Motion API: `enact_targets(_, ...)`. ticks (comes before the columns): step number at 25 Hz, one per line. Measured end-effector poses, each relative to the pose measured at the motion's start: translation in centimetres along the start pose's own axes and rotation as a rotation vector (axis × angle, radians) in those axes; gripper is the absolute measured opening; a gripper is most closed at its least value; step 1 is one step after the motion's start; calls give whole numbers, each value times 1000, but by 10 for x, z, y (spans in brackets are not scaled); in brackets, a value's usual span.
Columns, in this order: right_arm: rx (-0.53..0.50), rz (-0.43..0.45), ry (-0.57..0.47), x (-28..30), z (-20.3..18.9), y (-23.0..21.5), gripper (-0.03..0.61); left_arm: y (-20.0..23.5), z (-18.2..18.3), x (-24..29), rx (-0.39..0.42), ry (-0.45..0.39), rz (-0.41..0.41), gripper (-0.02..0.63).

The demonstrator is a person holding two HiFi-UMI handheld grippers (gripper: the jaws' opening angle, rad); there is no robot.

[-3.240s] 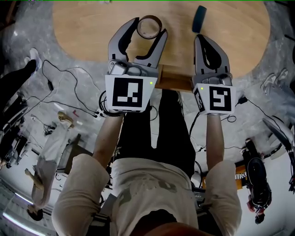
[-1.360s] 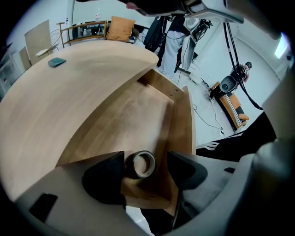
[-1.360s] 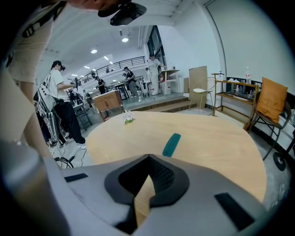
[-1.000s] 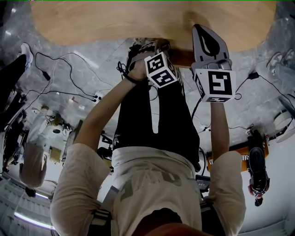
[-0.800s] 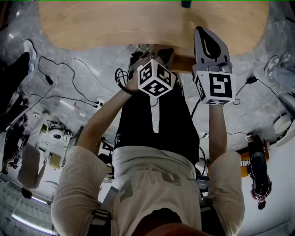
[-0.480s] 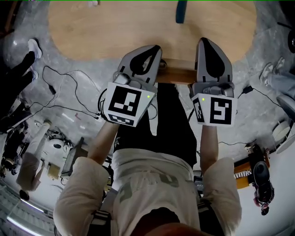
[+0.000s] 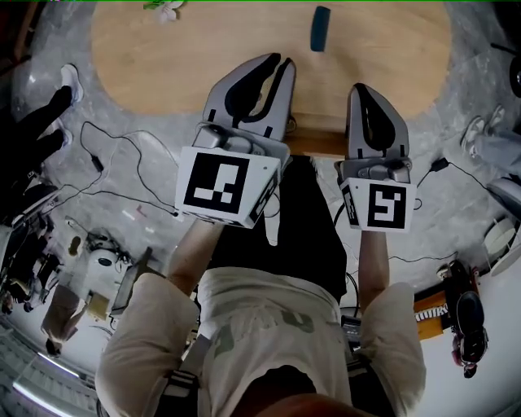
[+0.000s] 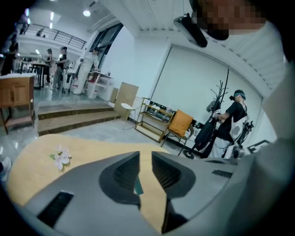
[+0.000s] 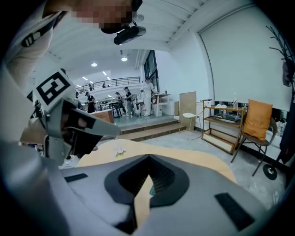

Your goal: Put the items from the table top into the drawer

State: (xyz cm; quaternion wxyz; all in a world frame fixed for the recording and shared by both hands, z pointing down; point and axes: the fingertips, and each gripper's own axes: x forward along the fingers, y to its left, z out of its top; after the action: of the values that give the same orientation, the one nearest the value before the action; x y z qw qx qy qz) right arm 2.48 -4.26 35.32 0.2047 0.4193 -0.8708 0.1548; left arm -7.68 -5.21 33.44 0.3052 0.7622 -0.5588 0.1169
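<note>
A dark teal oblong item (image 7: 320,28) lies on the far part of the oval wooden table (image 7: 163,65); a sliver of the teal item (image 8: 138,186) also shows between the jaws in the left gripper view. A small white flower (image 7: 165,10) lies at the table's far left. My left gripper (image 7: 278,63) hovers over the near table edge, shut down to a slit with nothing in it. Beside it my right gripper (image 7: 364,88) is shut and empty too. The open wooden drawer (image 7: 313,145) juts out under the table edge between the two.
Black cables (image 7: 122,134) trail over the grey floor on the left. A standing person's shoes (image 7: 57,98) are near the table's left end. Beyond the table stand an orange chair (image 8: 180,123), a low shelf (image 8: 154,115) and wooden steps (image 8: 69,115).
The left gripper, earlier open around a ring on the table and then down at the drawer, has come back up over the table edge, empty. The ring is gone from the tabletop. The right gripper rose slightly.
</note>
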Motion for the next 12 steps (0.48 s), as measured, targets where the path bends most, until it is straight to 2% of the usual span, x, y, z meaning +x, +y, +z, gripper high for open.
enact_targets(2,-8,-19,10,-7,-4,-10,5,1,-13,32,4,48,66,215)
enact_targets(3,-5,-30,17,-10,-8,-14,5,3,-25,50,-28,80,99,242)
enact_targets(5,19,-51,23,-14,-16,-21,5,6,-52,86,-103,136,155,249)
enact_targets(7,54,-77,19,-14,-22,-27,5,11,-79,121,-124,196,188,249)
enact_targets(12,134,-115,21,-2,-42,-40,5,27,-130,188,2,323,231,249)
